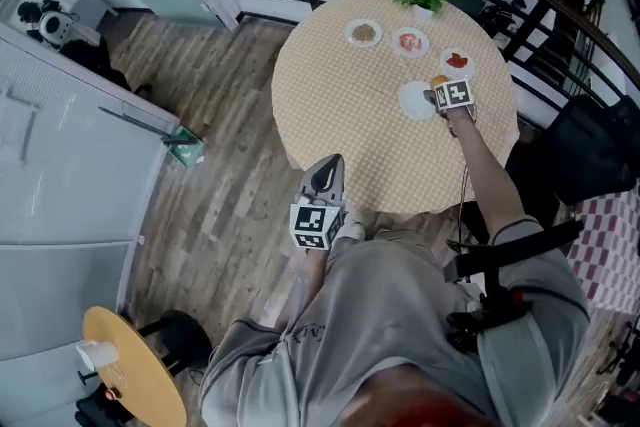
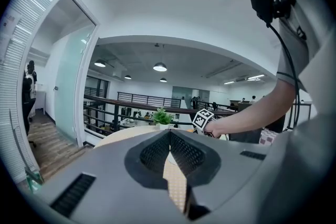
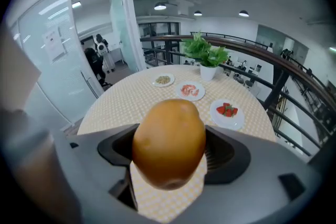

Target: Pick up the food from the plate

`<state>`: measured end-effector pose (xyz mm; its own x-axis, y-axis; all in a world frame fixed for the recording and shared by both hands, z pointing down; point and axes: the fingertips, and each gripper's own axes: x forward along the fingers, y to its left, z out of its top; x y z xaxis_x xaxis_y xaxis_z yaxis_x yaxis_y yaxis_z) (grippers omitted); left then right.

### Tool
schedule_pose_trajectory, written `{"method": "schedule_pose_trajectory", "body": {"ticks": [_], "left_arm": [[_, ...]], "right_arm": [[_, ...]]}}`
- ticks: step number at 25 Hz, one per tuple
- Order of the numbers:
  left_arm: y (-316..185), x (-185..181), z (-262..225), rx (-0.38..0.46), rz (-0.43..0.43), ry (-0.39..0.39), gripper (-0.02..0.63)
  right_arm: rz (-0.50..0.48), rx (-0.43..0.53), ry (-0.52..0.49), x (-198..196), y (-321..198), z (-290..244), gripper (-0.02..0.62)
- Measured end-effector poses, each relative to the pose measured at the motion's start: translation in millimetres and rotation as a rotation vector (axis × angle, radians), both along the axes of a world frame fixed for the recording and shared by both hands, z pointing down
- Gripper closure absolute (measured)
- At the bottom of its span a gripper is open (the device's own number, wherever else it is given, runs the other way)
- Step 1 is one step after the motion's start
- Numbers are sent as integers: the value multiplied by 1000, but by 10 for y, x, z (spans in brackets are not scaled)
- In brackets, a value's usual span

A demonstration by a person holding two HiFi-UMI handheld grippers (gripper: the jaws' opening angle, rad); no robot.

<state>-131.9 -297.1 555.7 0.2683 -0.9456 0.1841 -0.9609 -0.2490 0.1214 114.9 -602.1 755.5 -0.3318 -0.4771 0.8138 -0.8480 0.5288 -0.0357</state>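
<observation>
Skin of food showing smooth, faintly glossy, orange-brown. Body of right gripper reading as matt grey plastic, its pads ribbed black. Matt checked cloth covering table. Wood planks showing on floor.

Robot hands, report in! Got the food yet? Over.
Right gripper shut on the orange-brown food, over the tablecloth. Left gripper shut, empty, near the person's lap. Strawberry plate ahead, not touching.

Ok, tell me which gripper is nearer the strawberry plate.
Right. The right gripper, holding the food, is over the table beside the strawberry plate; the left gripper is at the table's near edge.
</observation>
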Motion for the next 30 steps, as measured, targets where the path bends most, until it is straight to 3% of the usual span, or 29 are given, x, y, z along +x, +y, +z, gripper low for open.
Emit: {"method": "schedule_pose_trajectory", "body": {"ticks": [9, 20, 24, 26, 30], "left_arm": [[-283, 240, -76, 39, 115, -5, 595], [-386, 891, -326, 70, 313, -16, 595], [-396, 997, -554, 111, 358, -21, 595], [-386, 1007, -699, 145, 359, -3, 595], [-316, 1017, -1007, 230, 367, 33, 595]], "right_arm": [[-66, 210, -203, -233, 471, -1231, 220], [-156, 593, -436, -366, 1614, -3093, 220], [-205, 779, -407, -318, 2090, -3488, 219], [-233, 871, -446, -300, 2339, -3667, 219], [-224, 915, -510, -244, 2556, -3718, 219]]}}
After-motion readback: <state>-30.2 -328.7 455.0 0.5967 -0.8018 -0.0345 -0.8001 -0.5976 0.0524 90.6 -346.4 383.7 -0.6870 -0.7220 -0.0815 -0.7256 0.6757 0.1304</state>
